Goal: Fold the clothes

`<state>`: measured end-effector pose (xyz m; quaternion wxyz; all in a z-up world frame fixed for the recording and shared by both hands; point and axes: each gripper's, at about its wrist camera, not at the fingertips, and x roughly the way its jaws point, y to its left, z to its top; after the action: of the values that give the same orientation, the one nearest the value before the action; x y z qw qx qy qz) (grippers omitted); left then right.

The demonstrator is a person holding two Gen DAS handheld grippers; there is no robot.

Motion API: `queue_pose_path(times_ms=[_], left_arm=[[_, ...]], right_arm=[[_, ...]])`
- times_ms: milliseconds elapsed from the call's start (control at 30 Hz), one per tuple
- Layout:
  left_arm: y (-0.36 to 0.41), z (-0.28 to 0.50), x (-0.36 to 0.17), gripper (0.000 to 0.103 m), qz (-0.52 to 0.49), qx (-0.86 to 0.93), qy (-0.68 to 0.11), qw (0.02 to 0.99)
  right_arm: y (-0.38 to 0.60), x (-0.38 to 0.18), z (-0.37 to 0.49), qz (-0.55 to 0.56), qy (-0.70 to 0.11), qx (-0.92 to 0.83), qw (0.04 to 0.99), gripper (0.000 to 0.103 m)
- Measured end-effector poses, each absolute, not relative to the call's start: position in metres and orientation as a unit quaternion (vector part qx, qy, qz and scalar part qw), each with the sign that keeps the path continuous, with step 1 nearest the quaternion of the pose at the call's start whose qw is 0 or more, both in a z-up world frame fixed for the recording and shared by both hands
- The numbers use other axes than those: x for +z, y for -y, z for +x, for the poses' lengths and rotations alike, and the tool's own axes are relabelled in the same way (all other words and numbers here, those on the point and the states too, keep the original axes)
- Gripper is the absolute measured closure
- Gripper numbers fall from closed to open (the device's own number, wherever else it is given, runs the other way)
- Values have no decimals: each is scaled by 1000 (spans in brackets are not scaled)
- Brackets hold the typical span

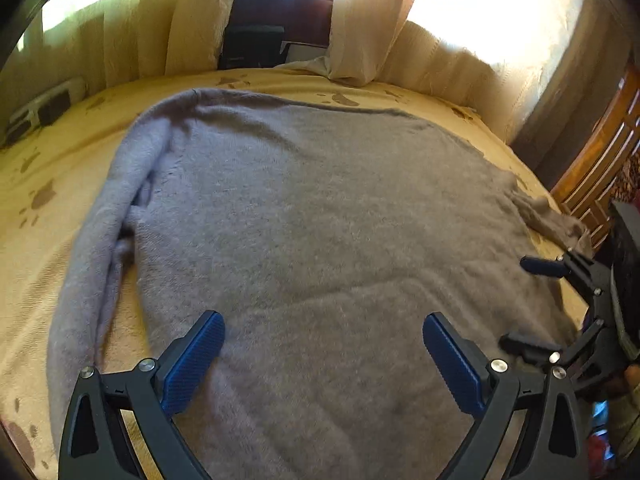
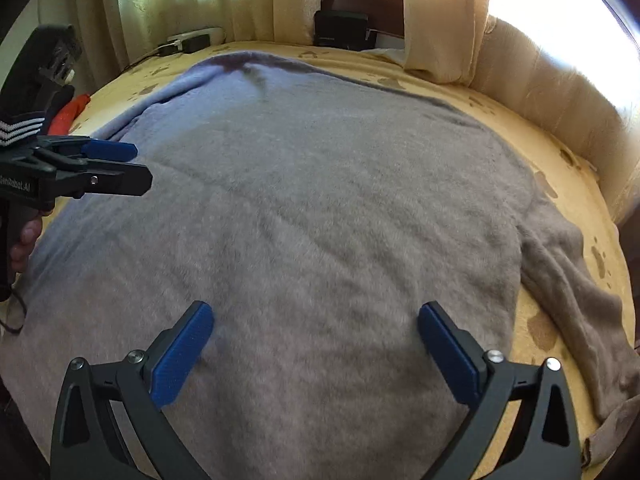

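A grey fuzzy sweater (image 1: 312, 216) lies spread flat on a yellow bedspread (image 1: 48, 168); it also fills the right wrist view (image 2: 312, 200). Its left sleeve (image 1: 108, 208) is folded in along the body. Its right sleeve (image 2: 576, 300) trails out to the right. My left gripper (image 1: 324, 356) is open and empty above the sweater's near part. It also shows side-on in the right wrist view (image 2: 132, 166). My right gripper (image 2: 316, 348) is open and empty above the sweater. It also shows at the right edge of the left wrist view (image 1: 516, 304).
Cream curtains (image 1: 192, 20) hang behind the bed. A dark box (image 2: 340, 28) and a power strip (image 2: 192, 42) sit at the far edge. A wooden drawer unit (image 1: 604, 160) stands to the right. A red item (image 2: 70, 114) lies at the left.
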<state>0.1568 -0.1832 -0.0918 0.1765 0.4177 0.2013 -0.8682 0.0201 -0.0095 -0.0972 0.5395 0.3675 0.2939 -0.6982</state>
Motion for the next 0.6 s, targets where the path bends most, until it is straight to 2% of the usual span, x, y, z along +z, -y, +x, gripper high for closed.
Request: queue_pose_path(times_ms=[200,367,467,600], left_arm=[[183,176,-94,2,406,-876,-182,186],[171,170,-93,2,437,-865,-144,200],[158,172,-81,2,416,-875,-189,163],[138,162,-67,2,397,-886,-204,126]], right_arm=[[-17,-100,13,354,-298,-681,567,1],[-18,-98,14,380,-293,-699,530,0],[-30,-79,43,365,-269,-688,567,0],[-38,-92,81,335,-309,-684,569,0]])
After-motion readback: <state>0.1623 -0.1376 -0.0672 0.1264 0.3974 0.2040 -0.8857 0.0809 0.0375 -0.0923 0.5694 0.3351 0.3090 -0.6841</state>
